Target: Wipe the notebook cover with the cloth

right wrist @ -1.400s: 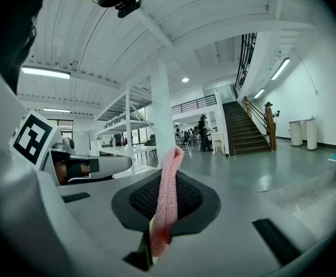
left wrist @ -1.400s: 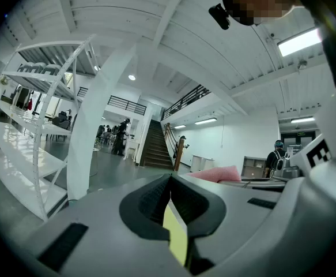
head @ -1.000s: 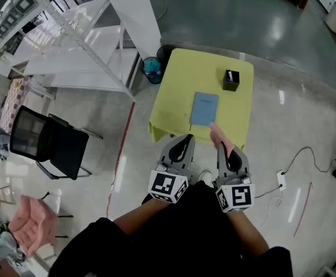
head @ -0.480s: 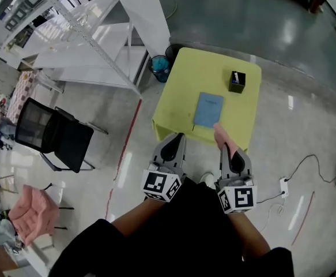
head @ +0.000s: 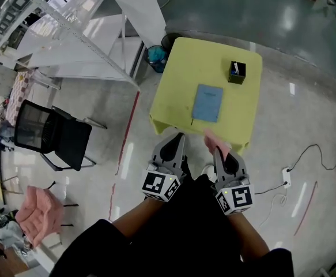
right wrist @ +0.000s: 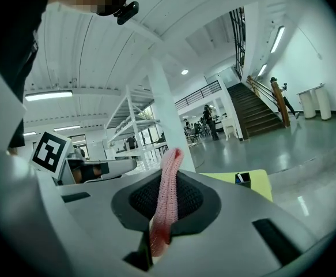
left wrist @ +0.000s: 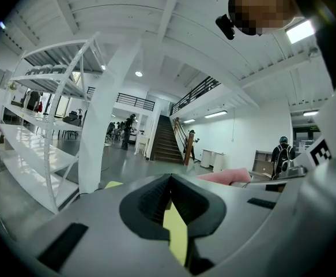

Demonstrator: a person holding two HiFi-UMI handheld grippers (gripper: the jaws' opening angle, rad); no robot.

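Note:
A blue notebook (head: 208, 103) lies flat in the middle of a small table under a yellow cloth (head: 182, 79), ahead of both grippers in the head view. My right gripper (head: 218, 153) is shut on a pink cloth (head: 212, 140), which stands up between its jaws (right wrist: 166, 198). It hangs short of the table's near edge, over the floor. My left gripper (head: 172, 149) is beside it, jaws shut with nothing held (left wrist: 170, 182). The pink cloth (left wrist: 225, 176) also shows off to the right in the left gripper view.
A black box (head: 236, 72) stands at the table's far right corner. White shelving (head: 87, 33) and a blue bin (head: 156, 56) are to the left, with a black chair (head: 49, 137) nearer. A power strip and cable (head: 287, 178) lie on the floor at the right.
The head view has shifted slightly, so the table sits a little differently in frame. Both grippers stay close to the body, the right one still shut on the cloth.

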